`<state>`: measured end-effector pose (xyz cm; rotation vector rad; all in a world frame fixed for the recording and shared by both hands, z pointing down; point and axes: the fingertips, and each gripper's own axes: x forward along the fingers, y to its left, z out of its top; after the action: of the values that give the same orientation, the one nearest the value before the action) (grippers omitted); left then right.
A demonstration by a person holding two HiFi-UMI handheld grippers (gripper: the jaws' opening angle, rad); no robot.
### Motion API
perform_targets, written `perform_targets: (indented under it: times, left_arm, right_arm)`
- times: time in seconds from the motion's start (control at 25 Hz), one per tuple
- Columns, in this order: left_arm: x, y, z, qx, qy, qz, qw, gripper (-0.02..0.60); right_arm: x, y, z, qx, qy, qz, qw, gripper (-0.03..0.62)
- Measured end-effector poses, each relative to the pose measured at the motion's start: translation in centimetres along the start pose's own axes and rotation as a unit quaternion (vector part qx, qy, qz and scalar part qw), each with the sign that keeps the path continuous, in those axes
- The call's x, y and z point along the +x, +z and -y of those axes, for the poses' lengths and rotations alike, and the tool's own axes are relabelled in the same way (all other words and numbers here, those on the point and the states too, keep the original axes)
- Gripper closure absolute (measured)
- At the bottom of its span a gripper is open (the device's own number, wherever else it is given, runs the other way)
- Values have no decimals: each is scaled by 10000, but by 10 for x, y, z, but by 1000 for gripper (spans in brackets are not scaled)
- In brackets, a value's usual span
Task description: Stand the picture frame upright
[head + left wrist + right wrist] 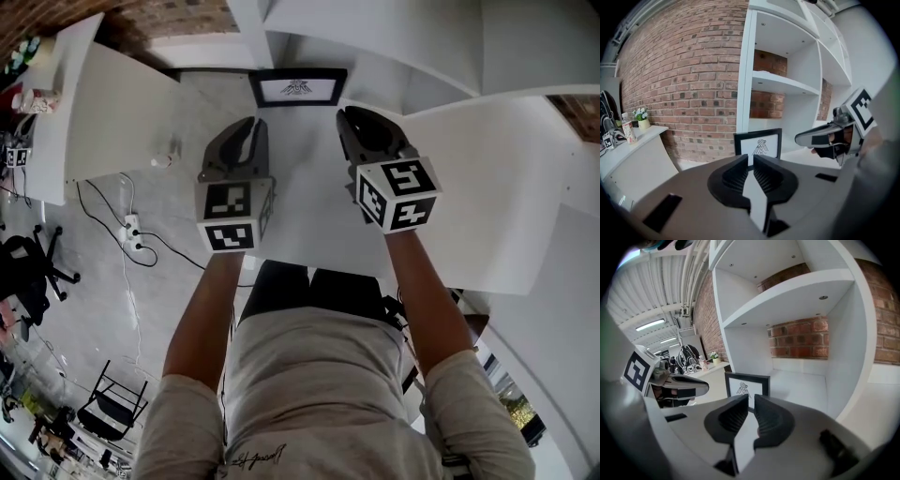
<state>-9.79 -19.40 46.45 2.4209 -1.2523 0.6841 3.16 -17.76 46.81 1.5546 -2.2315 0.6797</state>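
Note:
The black picture frame [297,88] with a white print stands upright at the far edge of the white surface [309,220], its face towards me. It shows straight ahead in the left gripper view [758,144] and in the right gripper view [746,386]. My left gripper [246,129] hangs short of the frame's left side, jaws a narrow gap apart with nothing between them [751,159]. My right gripper [364,120] is level with it, short of the frame's right side, jaws likewise slightly parted and empty [751,401]. Neither gripper touches the frame.
White shelf compartments [787,84] rise behind and to the right of the frame, against a brick wall [684,75]. A white side counter [633,150] at the left holds a small plant [642,117] and a bottle. A power strip [132,232] and its cables lie on the floor.

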Motion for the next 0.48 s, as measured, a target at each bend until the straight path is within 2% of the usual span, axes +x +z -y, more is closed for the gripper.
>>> perform_targets:
  times: [0.28,0.48]
  left_arm:
    - [-36,11,25,-18,-42,84,10000,561]
    - [-65,14,46,-182,-62,107,9998,566]
  right_arm:
    - [-35,16,-14,-178,229,84,9995,563]
    - [-65,21,-26,-238,371,123,9989,565]
